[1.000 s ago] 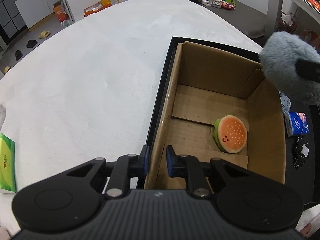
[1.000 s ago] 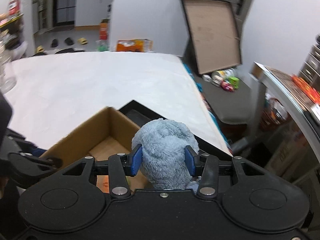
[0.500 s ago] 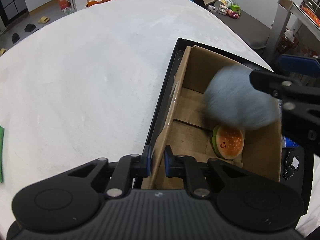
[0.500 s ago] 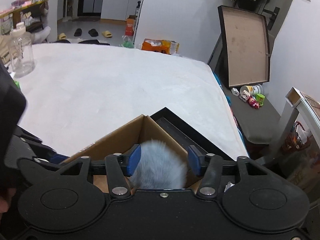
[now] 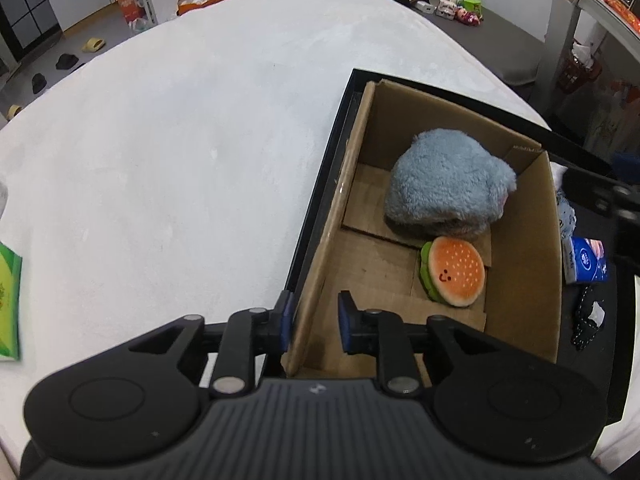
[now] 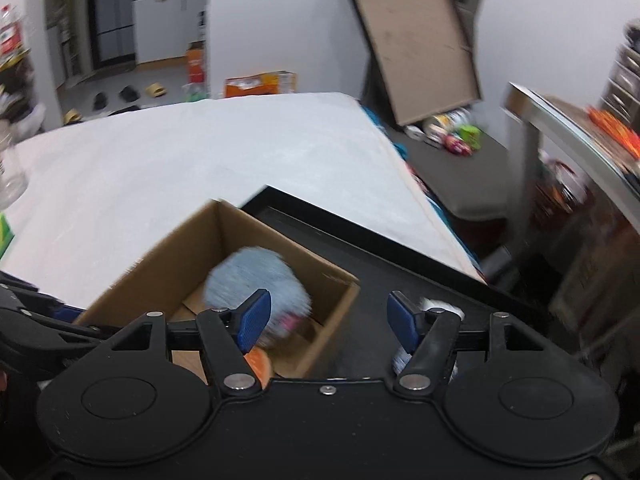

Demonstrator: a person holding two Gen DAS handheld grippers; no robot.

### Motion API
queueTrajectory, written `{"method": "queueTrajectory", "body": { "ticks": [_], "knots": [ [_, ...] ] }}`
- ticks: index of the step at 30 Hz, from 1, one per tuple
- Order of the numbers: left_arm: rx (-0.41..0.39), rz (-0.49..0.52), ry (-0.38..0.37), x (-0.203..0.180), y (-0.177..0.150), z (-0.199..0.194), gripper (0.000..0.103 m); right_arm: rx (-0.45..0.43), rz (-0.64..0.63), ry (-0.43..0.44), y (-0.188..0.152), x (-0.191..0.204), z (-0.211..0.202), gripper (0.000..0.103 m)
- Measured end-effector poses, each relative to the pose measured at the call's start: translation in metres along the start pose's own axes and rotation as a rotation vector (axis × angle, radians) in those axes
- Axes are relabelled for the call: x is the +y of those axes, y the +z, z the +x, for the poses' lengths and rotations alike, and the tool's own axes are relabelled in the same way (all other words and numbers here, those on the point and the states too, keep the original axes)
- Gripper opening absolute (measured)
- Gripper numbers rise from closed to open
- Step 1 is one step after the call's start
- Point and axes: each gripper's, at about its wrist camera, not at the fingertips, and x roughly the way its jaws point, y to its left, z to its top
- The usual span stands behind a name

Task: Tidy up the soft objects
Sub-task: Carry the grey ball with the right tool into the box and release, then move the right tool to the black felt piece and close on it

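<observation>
Centre right of the left wrist view: a cardboard box, plain brown paperboard, matt and dry-looking. Inside it a grey-blue plush, shaggy fleece, and a burger toy in smooth short-pile cloth. The worktop looks white, finely textured, matt. At bottom, the left hand-held gripper shows black matt plastic with ribbed casing and shiny metal screws.

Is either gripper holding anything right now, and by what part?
The left gripper clamps the cardboard box by its near left wall. The right gripper is open, holding nothing.

White table, black tray.
</observation>
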Motion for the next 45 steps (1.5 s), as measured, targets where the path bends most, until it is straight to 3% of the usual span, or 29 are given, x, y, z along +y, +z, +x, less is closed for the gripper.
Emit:
{"method": "queueTrajectory", "body": {
  "ticks": [4,14,22,31,45],
  "knots": [
    [0.004,0.008,0.022,-0.003,-0.003,-0.001,0.04,0.031,0.059,-0.044,-0.017,-0.019,-0.006,0.079],
    [-0.022,0.034,0.082,-0.006,0.0,-0.005,0.047,0.075,0.196,-0.067,-0.06,-0.052,-0.022,0.079],
    [-0.045,0.054,0.089,-0.01,0.006,-0.009,0.055,0.092,0.252,-0.083,-0.082,-0.063,-0.024,0.079],
    [-0.024,0.077,0.123,-0.017,0.007,-0.001,0.057,0.164,0.357,-0.085,-0.1,-0.086,0.0,0.078],
    [0.003,0.132,0.208,-0.04,0.007,0.012,0.057,0.305,0.406,-0.085,-0.13,-0.1,0.039,0.075]
  ]
}}
